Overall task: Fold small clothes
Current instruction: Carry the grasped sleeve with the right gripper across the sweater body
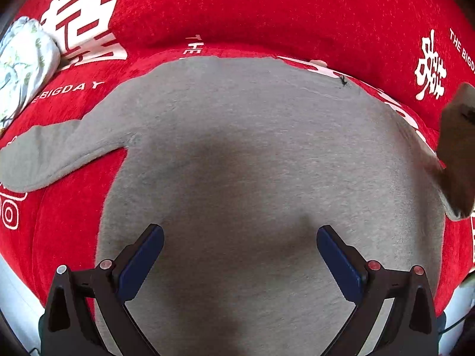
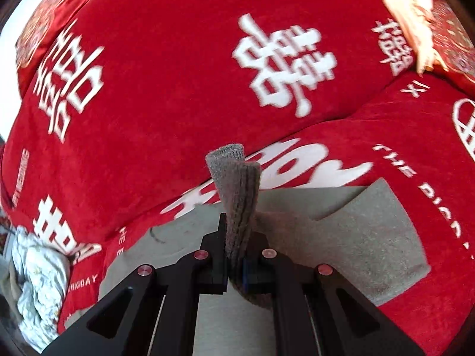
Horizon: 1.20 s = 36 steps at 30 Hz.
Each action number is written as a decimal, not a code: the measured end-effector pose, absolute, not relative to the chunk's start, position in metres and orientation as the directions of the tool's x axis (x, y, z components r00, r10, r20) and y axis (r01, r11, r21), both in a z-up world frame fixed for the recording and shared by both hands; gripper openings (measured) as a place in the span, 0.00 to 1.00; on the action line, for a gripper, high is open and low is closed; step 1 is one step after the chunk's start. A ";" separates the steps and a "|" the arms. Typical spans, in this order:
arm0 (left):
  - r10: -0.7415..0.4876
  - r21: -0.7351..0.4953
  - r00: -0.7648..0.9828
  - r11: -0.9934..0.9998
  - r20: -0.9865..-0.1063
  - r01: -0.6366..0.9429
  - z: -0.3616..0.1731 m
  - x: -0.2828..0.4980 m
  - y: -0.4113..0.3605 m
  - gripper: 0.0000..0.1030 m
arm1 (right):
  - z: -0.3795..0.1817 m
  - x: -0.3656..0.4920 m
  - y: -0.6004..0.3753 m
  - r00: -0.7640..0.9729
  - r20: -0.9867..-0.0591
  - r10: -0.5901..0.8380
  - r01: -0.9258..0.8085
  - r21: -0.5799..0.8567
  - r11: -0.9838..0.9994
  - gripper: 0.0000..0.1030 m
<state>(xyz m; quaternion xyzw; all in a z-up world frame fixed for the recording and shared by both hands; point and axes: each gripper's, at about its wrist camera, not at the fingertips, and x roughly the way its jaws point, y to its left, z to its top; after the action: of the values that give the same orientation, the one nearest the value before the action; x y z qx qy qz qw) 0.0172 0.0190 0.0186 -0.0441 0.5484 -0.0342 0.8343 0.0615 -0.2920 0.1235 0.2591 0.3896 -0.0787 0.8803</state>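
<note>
Sleeve cuff (image 2: 237,204) up between my right fingers, that's the thing to watch: my right gripper (image 2: 234,262) is clamped tight on it, jaws nearly together with the ribbed grey end poking out beyond the tips and the cloth trailing back under the tool. The grey top (image 1: 252,154) lies spread flat on the red printed cover (image 1: 267,9), body straight ahead of and beneath my left gripper (image 1: 240,255), whose blue-padded jaws stand wide apart, hovering over the cloth and gripping nothing. The other sleeve (image 1: 56,151) stretches flat out to the left of the body, well off from both tools.

So the fold turns on one line: the sleeve's long axis runs from the shoulder out to the cuff I'm pinching, and the body lies inboard of it, toward my left side. Carrying the cuff across that way should lay the sleeve over the chest, I reckon. Right hand owns this one; left is nearer the flat sleeve and the body's middle. A crumpled floral cloth (image 1: 23,59) sits off at the far left, clear of the work.
</note>
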 end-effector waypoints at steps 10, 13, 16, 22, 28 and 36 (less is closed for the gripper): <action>-0.102 -0.129 0.424 0.991 -0.900 -0.035 0.031 0.009 0.058 1.00 | 0.119 0.089 -0.198 0.658 -0.740 0.138 0.207 0.353 0.912 0.07; -0.098 -0.134 0.427 0.989 -0.899 -0.056 0.031 0.008 0.069 1.00 | 0.115 0.095 -0.173 0.645 -0.746 0.166 0.167 0.350 0.922 0.07; -0.094 -0.138 0.428 0.988 -0.899 -0.073 0.031 0.006 0.078 1.00 | 0.112 0.099 -0.146 0.633 -0.749 0.195 0.121 0.344 0.931 0.07; -0.090 -0.148 0.429 0.984 -0.899 -0.103 0.031 0.003 0.095 1.00 | 0.104 0.102 -0.095 0.607 -0.759 0.235 0.034 0.320 0.947 0.07; -0.087 -0.160 0.438 0.978 -0.895 -0.132 0.033 0.000 0.111 1.00 | 0.091 0.104 -0.059 0.572 -0.779 0.257 -0.020 0.300 0.954 0.07; -0.088 -0.171 0.433 0.973 -0.897 -0.156 0.028 -0.004 0.123 1.00 | 0.064 0.095 -0.032 0.507 -0.810 0.294 -0.069 0.302 0.951 0.07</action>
<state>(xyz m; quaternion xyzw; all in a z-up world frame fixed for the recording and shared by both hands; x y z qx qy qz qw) -0.0045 0.1234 0.0279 -0.1147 0.5321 0.0202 0.8386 0.0950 -0.0323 0.0638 0.1161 0.4851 0.1055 0.8603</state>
